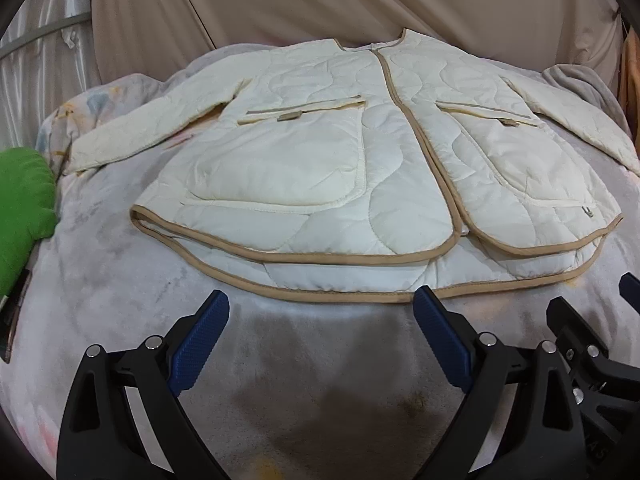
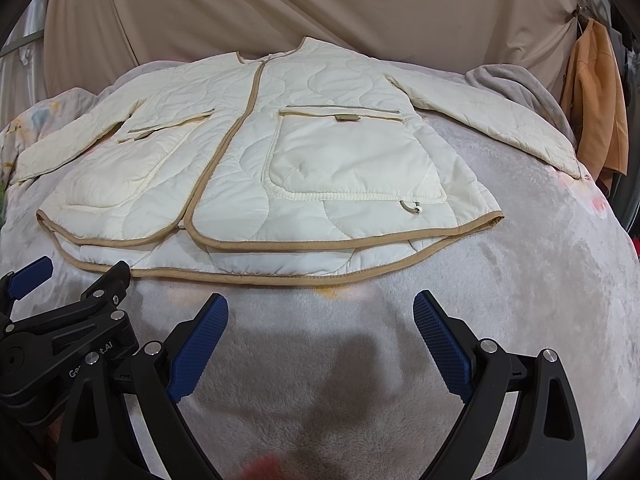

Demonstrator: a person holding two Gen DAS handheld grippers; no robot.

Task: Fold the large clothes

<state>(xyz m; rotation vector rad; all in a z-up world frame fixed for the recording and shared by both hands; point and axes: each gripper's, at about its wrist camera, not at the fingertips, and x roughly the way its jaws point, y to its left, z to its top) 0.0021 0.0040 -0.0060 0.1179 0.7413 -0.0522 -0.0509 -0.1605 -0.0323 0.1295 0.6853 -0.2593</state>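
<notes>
Your cream quilted jacket [image 1: 344, 152] is lying flat, front up, on the grey fleece blanket [image 1: 304, 380], both sleeves spread out sideways. Its tan-trimmed hem [image 1: 320, 294] sits just ahead of your left gripper [image 1: 320, 316], jaws spread wide with nothing in them. Your right gripper [image 2: 320, 316] is the same, wide open and empty, with bare blanket between it and the hem. A green cushion [image 1: 24, 208] crowds the left edge, and an orange garment [image 2: 596, 108] hangs far right.

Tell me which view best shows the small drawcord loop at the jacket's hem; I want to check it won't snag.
The right wrist view: the drawcord loop sits clearly below the pocket on the jacket. In the left wrist view that spot lies near the distorted edge, showing only a small dark mark.
</notes>
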